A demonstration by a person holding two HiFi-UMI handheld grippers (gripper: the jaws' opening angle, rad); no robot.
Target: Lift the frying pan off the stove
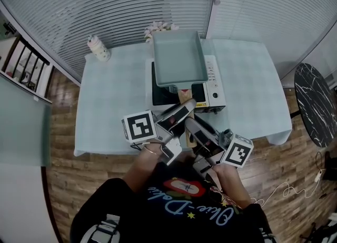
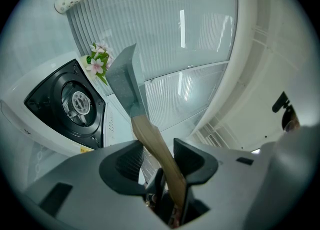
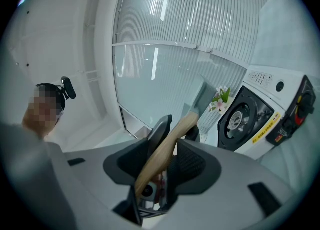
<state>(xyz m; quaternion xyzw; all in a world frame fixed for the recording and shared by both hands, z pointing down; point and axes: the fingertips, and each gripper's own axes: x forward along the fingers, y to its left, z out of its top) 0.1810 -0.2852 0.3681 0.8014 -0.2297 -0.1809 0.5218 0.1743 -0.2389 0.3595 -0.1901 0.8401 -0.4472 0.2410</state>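
From the head view we see the left gripper (image 1: 185,108) and right gripper (image 1: 192,125) both clamped on the wooden handle (image 1: 184,95) of the square, pale teal frying pan (image 1: 177,57). The pan is held above the white stove (image 1: 213,86), which sits on a pale clothed table (image 1: 116,99) over a wood plank floor (image 1: 63,168).

In the left gripper view, its ribbed dark pads (image 2: 127,161) are narrowed onto the handle, with the pan edge-on and the black round burner (image 2: 77,102) below.

In the right gripper view, its jaws likewise pinch the handle beside the stove, with ribbed glass walls (image 3: 165,64) behind.
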